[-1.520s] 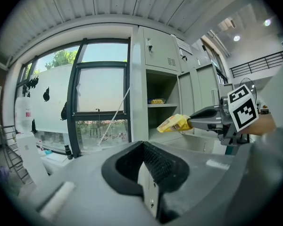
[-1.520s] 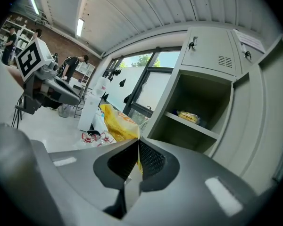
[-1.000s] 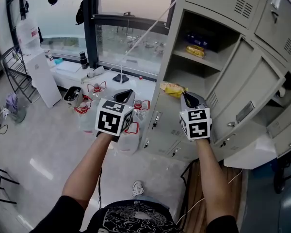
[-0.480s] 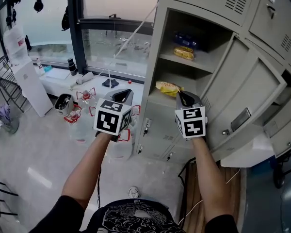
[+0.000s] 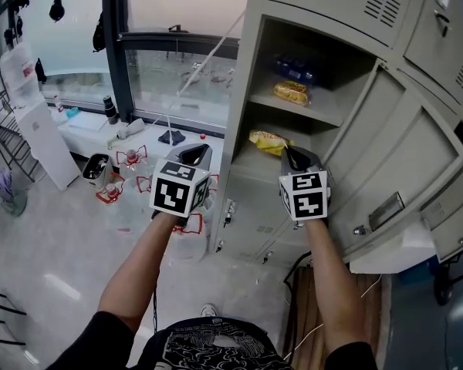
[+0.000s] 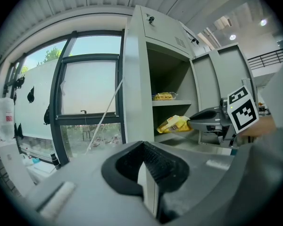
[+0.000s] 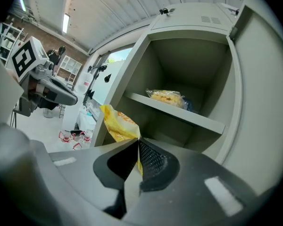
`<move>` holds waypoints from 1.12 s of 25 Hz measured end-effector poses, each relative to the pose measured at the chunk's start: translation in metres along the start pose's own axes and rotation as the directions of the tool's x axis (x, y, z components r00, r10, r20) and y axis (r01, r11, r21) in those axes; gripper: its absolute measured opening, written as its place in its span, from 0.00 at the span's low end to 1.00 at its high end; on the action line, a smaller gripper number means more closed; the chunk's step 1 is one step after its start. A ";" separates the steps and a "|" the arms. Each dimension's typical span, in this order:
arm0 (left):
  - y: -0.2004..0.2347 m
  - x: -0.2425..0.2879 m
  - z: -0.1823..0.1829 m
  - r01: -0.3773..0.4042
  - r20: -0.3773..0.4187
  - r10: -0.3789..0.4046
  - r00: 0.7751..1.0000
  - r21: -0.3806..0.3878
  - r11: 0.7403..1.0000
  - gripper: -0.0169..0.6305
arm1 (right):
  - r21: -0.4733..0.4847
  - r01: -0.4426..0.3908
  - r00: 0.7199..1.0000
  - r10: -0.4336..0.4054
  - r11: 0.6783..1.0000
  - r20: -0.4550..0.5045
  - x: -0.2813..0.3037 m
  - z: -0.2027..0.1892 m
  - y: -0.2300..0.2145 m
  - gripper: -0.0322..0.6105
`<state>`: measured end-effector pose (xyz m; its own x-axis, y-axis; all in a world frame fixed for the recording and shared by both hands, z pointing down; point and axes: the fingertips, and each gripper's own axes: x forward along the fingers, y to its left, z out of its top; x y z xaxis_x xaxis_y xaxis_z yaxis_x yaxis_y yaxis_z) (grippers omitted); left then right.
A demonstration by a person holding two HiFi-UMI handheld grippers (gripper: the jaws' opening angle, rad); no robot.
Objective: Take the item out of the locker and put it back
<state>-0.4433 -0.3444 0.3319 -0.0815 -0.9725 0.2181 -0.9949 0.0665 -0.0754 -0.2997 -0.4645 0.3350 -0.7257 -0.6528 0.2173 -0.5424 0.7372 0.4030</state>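
Note:
My right gripper is shut on a yellow snack bag, held at the front of the open locker's lower compartment. In the right gripper view the yellow snack bag sticks up out of the closed jaws of the right gripper. My left gripper hangs left of the locker, shut with nothing in it. In the left gripper view, the left gripper is closed, and the bag shows ahead of the right gripper. A second snack packet lies on the upper shelf.
The locker door stands open to the right. Neighbouring locker doors are further right. Water jugs with red handles stand on the floor by the window. A white unit stands at left.
The view has shifted closer to the locker. The right gripper with the yellow bag has moved slightly up towards the lower compartment. The left gripper stays level.

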 end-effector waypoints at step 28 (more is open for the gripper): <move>0.001 0.029 -0.019 -0.020 -0.051 0.020 0.999 -0.003 1.000 0.03 | -0.065 0.027 0.994 -0.034 0.998 -0.104 0.087 -0.048 -0.008 0.09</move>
<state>-0.4473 -0.3679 0.3570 -0.1040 -0.9585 0.2655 -0.9933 0.0866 -0.0764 -0.3380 -0.5352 0.3936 -0.6589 -0.6921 0.2948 -0.5334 0.7061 0.4657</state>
